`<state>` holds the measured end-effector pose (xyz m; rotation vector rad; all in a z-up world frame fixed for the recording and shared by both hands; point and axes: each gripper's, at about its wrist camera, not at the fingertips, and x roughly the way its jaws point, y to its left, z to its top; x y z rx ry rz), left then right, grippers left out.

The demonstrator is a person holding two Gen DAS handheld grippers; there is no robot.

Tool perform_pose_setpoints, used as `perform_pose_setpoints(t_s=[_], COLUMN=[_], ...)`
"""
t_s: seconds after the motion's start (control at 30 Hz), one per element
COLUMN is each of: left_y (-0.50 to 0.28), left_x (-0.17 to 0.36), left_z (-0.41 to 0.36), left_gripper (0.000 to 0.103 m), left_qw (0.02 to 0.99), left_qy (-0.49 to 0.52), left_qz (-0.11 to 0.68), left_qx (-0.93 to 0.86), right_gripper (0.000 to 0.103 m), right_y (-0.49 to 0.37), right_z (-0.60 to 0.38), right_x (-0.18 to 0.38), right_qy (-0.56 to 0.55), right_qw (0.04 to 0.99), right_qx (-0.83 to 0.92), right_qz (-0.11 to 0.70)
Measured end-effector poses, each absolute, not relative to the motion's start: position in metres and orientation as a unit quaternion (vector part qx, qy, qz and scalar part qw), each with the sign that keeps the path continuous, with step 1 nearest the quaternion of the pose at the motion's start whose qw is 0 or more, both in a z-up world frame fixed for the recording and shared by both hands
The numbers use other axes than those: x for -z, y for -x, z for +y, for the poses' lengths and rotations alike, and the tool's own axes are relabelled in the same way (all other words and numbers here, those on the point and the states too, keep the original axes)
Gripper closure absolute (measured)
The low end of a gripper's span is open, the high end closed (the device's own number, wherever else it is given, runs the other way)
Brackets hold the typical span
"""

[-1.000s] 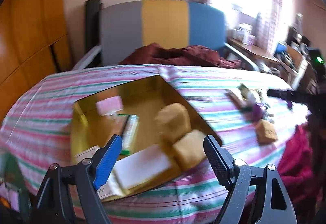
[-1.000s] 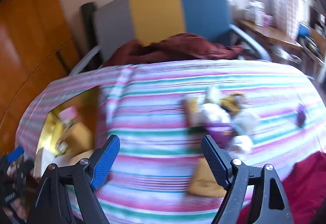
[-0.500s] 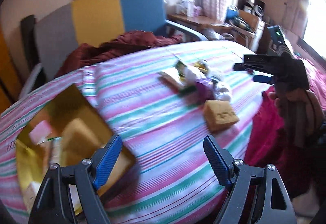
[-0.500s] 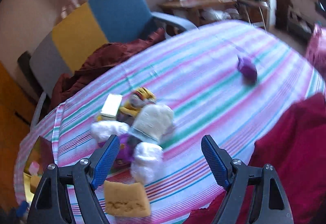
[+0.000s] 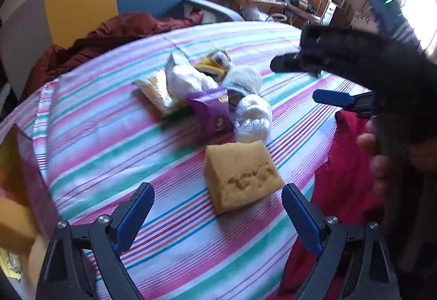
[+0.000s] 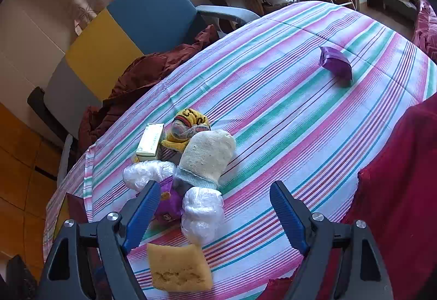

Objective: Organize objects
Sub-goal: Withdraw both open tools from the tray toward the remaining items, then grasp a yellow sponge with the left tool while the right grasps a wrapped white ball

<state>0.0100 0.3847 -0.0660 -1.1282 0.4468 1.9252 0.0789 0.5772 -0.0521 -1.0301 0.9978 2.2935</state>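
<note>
Both wrist views – steep, close, sharing yellow sponge (image 5: 241, 174)

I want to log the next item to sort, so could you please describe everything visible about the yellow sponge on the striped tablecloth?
The yellow sponge is a thick, porous, roughly square block with a rough gouged patch on its top face. It lies flat on the striped tablecloth, at the near end of the pile, about touching the clear plastic-wrapped bundle. No gripper touches it.
</note>
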Motion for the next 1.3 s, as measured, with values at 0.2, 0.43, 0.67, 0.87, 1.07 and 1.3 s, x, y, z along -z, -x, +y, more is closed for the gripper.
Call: perform_pose_setpoints(t_s=[0.2, 0.43, 0.67, 0.87, 1.07, 1.3], left_y=[-0.003, -0.001, -0.006, -0.004, -0.016, -0.032], left_x=[0.082, 0.105, 0.099, 0.099, 0.089, 0.064], left_z=[0.414, 0.435, 0.401, 0.363, 0.347, 0.320], left_gripper=[0.008, 0.027, 0.041, 0.041, 0.041, 0.041], left_qw=[0.412, 0.407, 0.428, 0.416, 0.418, 0.432], left_qy=[0.480, 0.494, 0.481, 0.487, 0.474, 0.438], left_qz=[0.169, 0.186, 0.164, 0.143, 0.138, 0.121], left_qx=[-0.755, -0.746, -0.748, -0.755, -0.763, -0.779], right_gripper=[0.019, 0.019, 0.021, 0.024, 0.035, 0.067], right_y=[-0.078, -0.075, -0.058, -0.039, -0.027, -0.026], right_z=[0.584, 0.586, 0.572, 0.553, 0.548, 0.542], right_x=[0.059, 0.067, 0.075, 0.087, 0.101, 0.103], right_qy=[0.377, 0.394, 0.432, 0.478, 0.511, 0.525], right_qw=[0.220, 0.220, 0.187, 0.175, 0.171, 0.169], right_qx=[-0.818, -0.808, -0.810, -0.810, -0.800, -0.799], right_qz=[0.374, 0.378, 0.349, 0.291, 0.265, 0.239])
